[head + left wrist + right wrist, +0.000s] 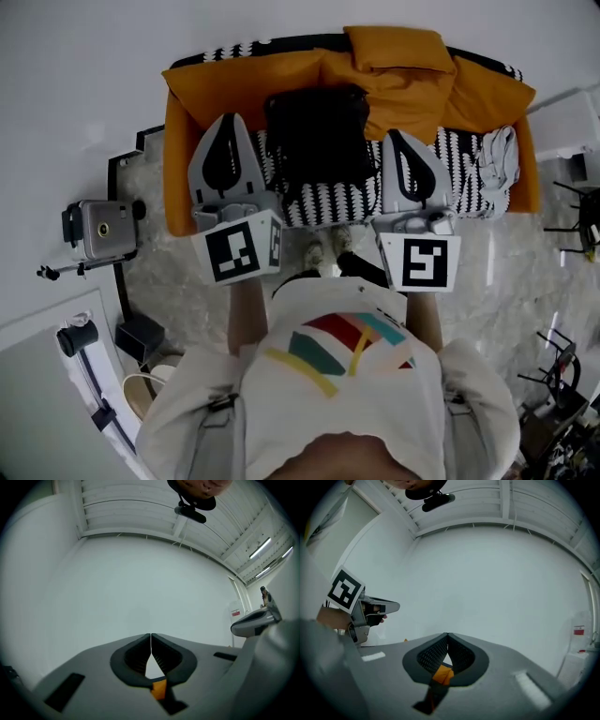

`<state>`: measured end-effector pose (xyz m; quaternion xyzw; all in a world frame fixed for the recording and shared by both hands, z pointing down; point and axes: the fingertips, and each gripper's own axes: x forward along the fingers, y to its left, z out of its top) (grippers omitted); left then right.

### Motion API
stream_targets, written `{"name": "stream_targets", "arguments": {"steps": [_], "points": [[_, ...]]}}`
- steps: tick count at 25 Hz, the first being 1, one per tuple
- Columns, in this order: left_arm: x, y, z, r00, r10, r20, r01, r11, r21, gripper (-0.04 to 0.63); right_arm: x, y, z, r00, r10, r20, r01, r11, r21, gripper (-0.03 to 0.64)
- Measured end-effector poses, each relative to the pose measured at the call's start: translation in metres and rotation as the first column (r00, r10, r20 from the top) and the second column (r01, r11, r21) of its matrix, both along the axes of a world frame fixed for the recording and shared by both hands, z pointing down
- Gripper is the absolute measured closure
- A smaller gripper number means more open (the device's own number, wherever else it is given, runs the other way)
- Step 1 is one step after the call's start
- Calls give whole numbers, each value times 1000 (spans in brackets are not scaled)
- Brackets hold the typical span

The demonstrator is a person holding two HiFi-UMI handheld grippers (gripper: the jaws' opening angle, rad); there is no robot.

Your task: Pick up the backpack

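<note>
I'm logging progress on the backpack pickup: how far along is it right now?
Done: nothing yet. The black fabric backpack lies ungripped on the orange sofa. In hand: the left tongs and right tongs flank it in the head view, both shut and empty, pointing at the white wall. Left: open the tongs, close on the backpack, lift it.

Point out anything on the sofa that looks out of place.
A grey garment lies crumpled at the sofa's right end, and an orange cushion seems perched up on the backrest. The backpack looks undisturbed.
</note>
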<state>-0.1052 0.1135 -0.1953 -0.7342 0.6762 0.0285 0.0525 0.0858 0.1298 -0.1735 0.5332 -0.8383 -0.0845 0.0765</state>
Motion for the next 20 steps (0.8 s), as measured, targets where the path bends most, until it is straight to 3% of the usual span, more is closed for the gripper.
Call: {"name": "stream_targets", "arguments": {"steps": [13, 20], "points": [[35, -6, -28, 997, -67, 29, 65, 996, 62, 578, 36, -13, -27, 996, -63, 56, 57, 993, 101, 614], [60, -6, -30, 995, -66, 77, 62, 996, 57, 578, 57, -17, -23, 995, -81, 66, 75, 994, 82, 614]]}}
